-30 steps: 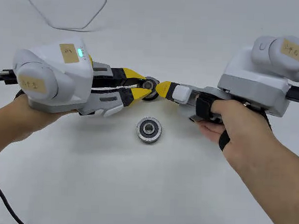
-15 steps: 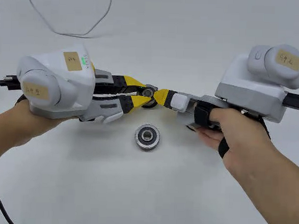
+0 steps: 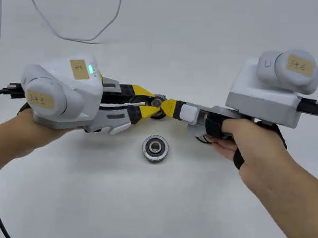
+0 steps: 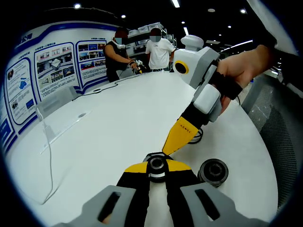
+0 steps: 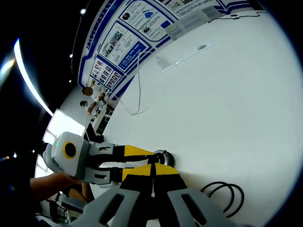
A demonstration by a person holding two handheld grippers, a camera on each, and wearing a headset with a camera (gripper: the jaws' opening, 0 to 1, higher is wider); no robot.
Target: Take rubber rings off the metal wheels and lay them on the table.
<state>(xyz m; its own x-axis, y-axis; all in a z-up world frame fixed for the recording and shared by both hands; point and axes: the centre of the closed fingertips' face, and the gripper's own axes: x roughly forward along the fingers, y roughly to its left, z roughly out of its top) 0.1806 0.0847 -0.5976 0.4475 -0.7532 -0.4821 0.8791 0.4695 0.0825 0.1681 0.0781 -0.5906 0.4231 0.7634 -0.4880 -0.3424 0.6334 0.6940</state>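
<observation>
Now, the step in hand looks like stripping the rubber ring off the held wheel.
Nearest, a second wheel (image 3: 155, 148) lies flat on the table (image 3: 213, 53), its dark outer band apparently still on. Beyond it the left gripper (image 3: 149, 104) is clamped on the held wheel (image 3: 158, 103), small, metal-hubbed and black-rimmed, just above the table. The right gripper (image 3: 169, 106), jaws together, touches that wheel's rim; whether it nips the rubber I cannot tell. Next probably comes a firm pinch and a pull away. Thin black loose rings (image 5: 222, 191) lie by the right hand.
</observation>
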